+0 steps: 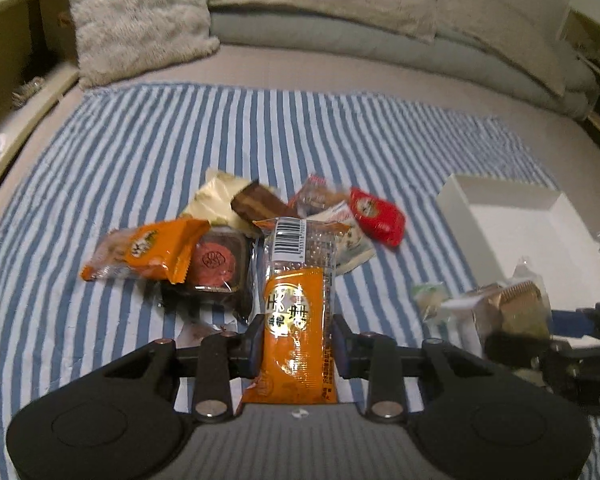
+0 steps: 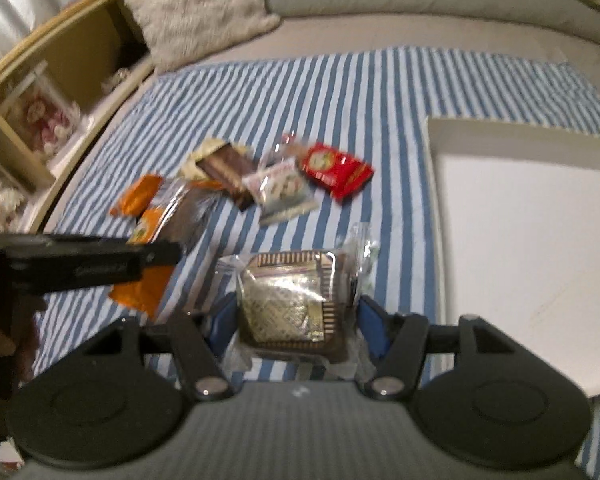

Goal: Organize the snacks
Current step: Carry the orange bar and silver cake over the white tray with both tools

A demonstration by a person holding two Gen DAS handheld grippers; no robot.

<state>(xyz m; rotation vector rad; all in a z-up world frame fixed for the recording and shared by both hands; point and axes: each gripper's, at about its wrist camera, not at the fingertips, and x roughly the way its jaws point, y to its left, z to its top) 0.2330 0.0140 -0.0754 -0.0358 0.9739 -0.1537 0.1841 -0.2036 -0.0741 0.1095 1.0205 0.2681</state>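
My left gripper (image 1: pixel 296 346) is shut on a long orange snack bar (image 1: pixel 296 320) with a barcode, held above the striped cloth. My right gripper (image 2: pixel 296 320) is shut on a clear-wrapped brown and gold pastry (image 2: pixel 292 300), also seen in the left wrist view (image 1: pixel 516 308). A pile of snacks lies on the cloth: an orange packet (image 1: pixel 140 256), a red mooncake in a dark tray (image 1: pixel 216 264), a brown bar (image 1: pixel 264 204) and a red packet (image 1: pixel 376 212). A white open box (image 2: pixel 520 232) sits to the right, with nothing in it that I can see.
The blue and white striped cloth (image 1: pixel 140 152) covers a grey bed or sofa. Fluffy cushions (image 1: pixel 140 20) lie at the back. A wooden shelf (image 2: pixel 52 92) stands at the left. A small green-white wrapped sweet (image 1: pixel 430 296) lies near the box.
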